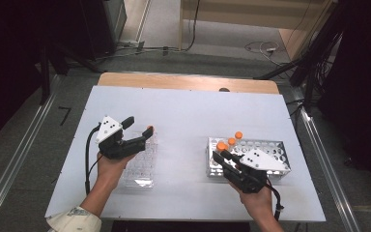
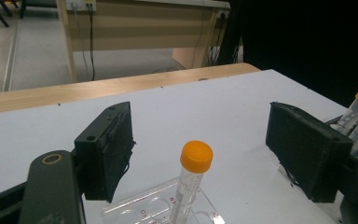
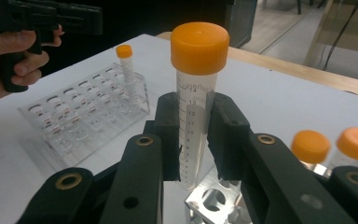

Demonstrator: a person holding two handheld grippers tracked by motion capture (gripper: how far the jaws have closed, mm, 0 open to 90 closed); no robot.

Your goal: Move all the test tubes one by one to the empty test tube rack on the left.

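Observation:
A clear tube with an orange cap [image 3: 199, 46] stands upright between the pads of my right gripper [image 3: 196, 135], which is shut on it. Its lower end hangs just over a corner of the white perforated rack [image 3: 209, 200]. In the high view this right gripper [image 1: 218, 154] is at the left end of that rack [image 1: 275, 145]. My left gripper [image 2: 198, 121] is open, its jaws wide on either side of a second orange-capped tube [image 2: 193, 172] without touching it. That tube stands in the far end of a clear plastic rack [image 2: 154, 207]. From above, the left gripper [image 1: 140, 128] is over that clear rack [image 1: 140, 166].
Two more orange-capped tubes [image 1: 235, 138] stand in the white rack's far left corner. The racks rest on a white tabletop [image 1: 188, 116] with a wooden strip [image 1: 188, 82] along its far edge. Metal rails flank the table, and cables lie on the floor beyond.

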